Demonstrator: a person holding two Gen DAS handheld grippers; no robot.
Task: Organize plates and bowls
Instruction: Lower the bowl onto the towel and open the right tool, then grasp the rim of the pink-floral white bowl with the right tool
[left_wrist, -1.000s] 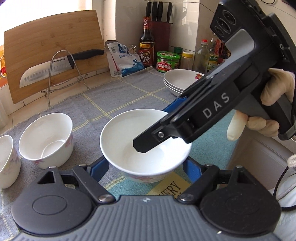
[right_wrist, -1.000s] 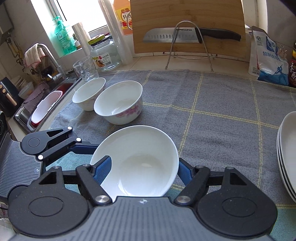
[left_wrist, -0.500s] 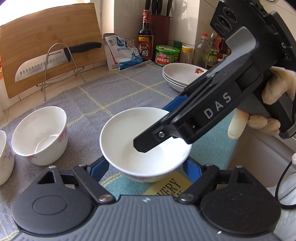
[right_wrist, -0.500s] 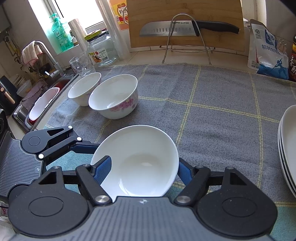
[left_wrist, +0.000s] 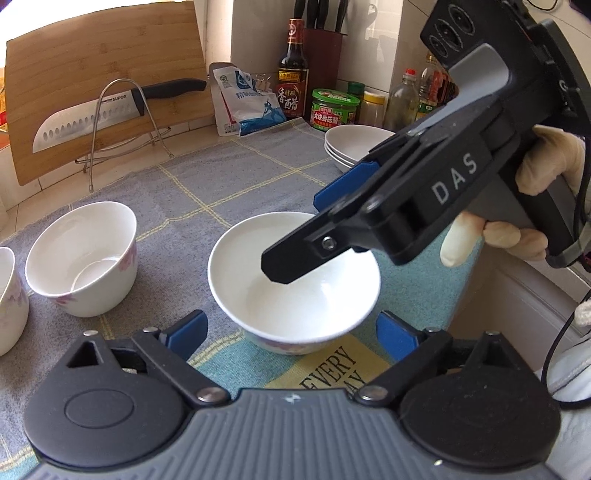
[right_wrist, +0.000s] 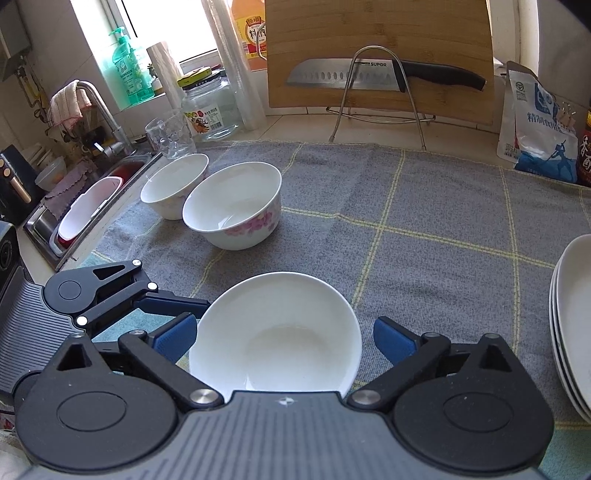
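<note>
Bowl (left_wrist: 295, 291) sits upright, mouth up, on the cloth (right_wrist: 443, 229), between both grippers' spread, untouching jaws.

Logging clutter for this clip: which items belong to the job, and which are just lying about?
Job: near bowl, flowered bowl, far bowl, plate stack.
Lying about: knife, cutting board, salt bag, glass jar.

- Left wrist view: close and low over the grey cloth (left_wrist: 207, 177), facing the back corner with the vinegar bottle (left_wrist: 293, 74).
- Right wrist view: equally close, facing the cutting board (right_wrist: 380, 55) and window.
- Shared: white bowl (left_wrist: 295, 280) (right_wrist: 275, 332), knife (left_wrist: 110, 110) (right_wrist: 380, 74), plate stack (left_wrist: 354, 144) (right_wrist: 572, 325).
</note>
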